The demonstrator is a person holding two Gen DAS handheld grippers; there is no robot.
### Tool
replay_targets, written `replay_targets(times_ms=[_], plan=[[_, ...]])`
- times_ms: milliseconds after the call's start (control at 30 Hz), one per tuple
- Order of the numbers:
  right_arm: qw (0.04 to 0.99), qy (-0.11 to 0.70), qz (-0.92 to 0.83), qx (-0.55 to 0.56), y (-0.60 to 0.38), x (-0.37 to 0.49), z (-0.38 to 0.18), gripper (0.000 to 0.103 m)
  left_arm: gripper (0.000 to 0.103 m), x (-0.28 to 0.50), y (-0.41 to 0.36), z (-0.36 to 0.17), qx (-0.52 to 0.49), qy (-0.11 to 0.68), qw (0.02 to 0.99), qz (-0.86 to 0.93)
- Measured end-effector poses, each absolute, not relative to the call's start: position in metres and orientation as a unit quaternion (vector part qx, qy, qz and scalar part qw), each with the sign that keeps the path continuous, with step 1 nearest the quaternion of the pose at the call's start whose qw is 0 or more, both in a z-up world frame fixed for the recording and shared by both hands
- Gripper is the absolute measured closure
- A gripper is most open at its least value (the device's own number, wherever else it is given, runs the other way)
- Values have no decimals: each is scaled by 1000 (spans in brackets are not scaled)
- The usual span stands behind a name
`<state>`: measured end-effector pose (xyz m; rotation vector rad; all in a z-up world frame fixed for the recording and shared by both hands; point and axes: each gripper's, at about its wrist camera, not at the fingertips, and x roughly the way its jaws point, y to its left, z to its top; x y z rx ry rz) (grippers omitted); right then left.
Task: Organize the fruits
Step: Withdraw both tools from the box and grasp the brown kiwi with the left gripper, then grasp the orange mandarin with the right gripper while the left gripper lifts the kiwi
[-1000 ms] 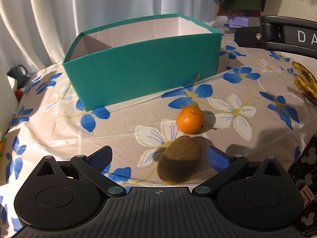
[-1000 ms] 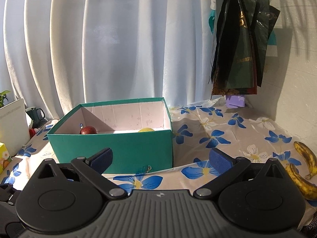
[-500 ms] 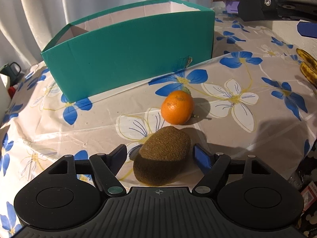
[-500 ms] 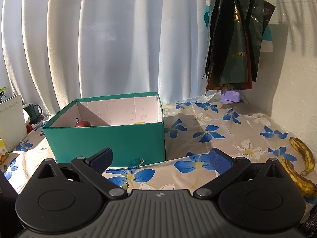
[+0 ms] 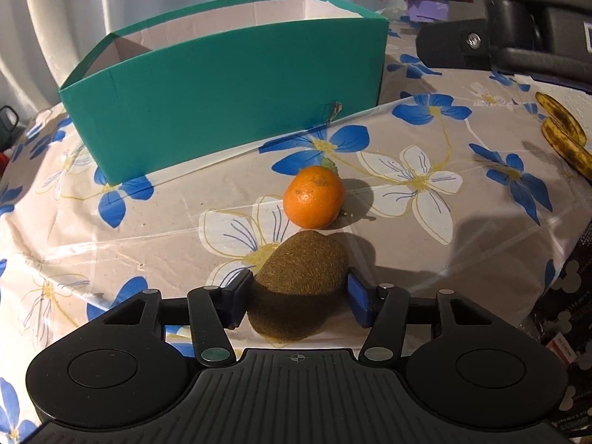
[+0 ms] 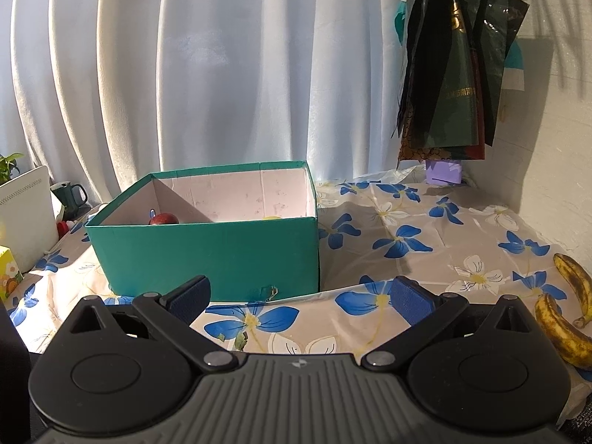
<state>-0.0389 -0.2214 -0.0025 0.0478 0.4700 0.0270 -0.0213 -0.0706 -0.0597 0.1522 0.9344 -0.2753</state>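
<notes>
**Left gripper closed in, right gripper spread**

The left gripper [image 5: 298, 301] sits low in the left wrist view, its two blue pads [image 5: 358, 302] drawn in narrow at the lower centre of the frame, with something clamped between them. The right gripper [image 6: 299, 294] is held level, fingers wide apart across the lower middle of the right wrist view, nothing between the pads [image 6: 412, 301].

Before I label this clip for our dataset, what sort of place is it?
Most likely a home room: a table under a flowered plastic cloth, a white curtain behind it, bags hung on the wall, and a mug nearby.
</notes>
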Motion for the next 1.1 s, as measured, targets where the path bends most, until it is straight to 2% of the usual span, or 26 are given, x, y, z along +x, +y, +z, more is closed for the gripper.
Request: replay_targets(times_ms=[333,433,567,767,933,1000,1033,1100], plan=[[961,270,58,2,-195,-22,-27,0,44,-27,-4,-7,13,408,912,-34],[954,289,83,-10,-178,-17,-41,7,44,-23,10,-1,-2,407,913,-9],[944,313,102,-23,-158,-9,-59,10,44,-18,18,-1,-9,415,910,9],[934,338,111,-36,-143,2,-77,25,44,-16,26,-6,-11,423,906,18],[926,358,113,-37,-141,9,-84,47,44,-15,28,-6,-14,424,905,17],[925,361,114,-37,-140,11,-86,49,44,-12,27,-7,-13,426,905,17],[926,358,113,-40,-139,12,-87,56,44,-11,27,-7,-14,426,904,16],[926,356,119,-42,-139,12,-87,61,44,-8,27,-8,-14,429,903,14]])
